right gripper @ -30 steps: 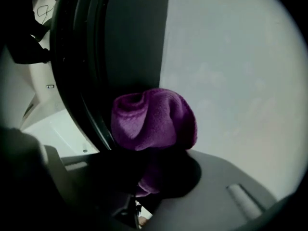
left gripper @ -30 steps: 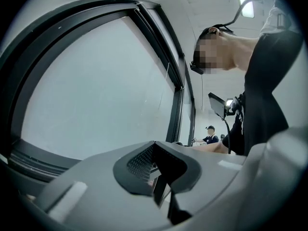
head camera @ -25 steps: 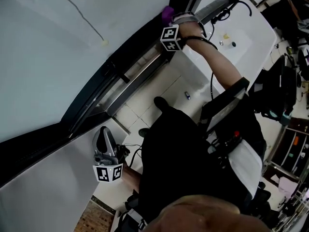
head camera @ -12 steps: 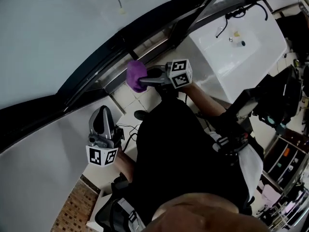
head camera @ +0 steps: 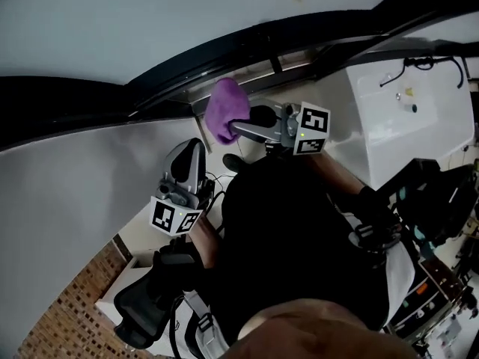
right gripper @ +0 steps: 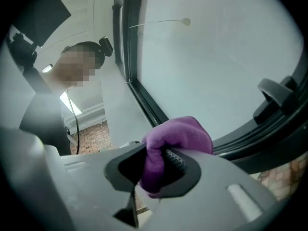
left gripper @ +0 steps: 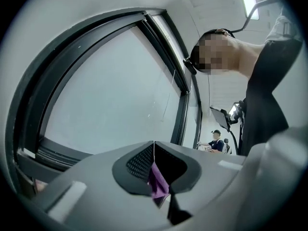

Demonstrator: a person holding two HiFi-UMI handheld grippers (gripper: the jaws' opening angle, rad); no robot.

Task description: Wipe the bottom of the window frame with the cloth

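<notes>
The person's dark-clad torso fills the lower middle of the head view and hides most of both arms. The window frame point(head camera: 187, 72) runs off both edges of the picture. Whether the purple cloth point(head camera: 226, 109) touches the frame's bottom rail cannot be told: it overlaps the rail in the head view and in the right gripper view the cloth point(right gripper: 180, 136) covers the spot. In the left gripper view, a sliver of purple shows in the gap behind the touching jaw tips, and what it is cannot be made out.

A second ago the right arm was stretched along the sill, with the cloth far out near the white counter point(head camera: 408, 122). Now the arm is drawn back and the cloth sits close in front of the body, a little further along the rail than half a second ago. The frame also lies more level across the picture. The left gripper point(head camera: 191, 149) stays low beside the torso, pointing up at the glass, its jaws pressed together along one thin seam.

The right gripper point(head camera: 238, 129) clamps the cloth between its jaws. The bunched fabric bulges out past the fingertips point(right gripper: 175, 161) towards the window, while a fold hangs down between the pads.
</notes>
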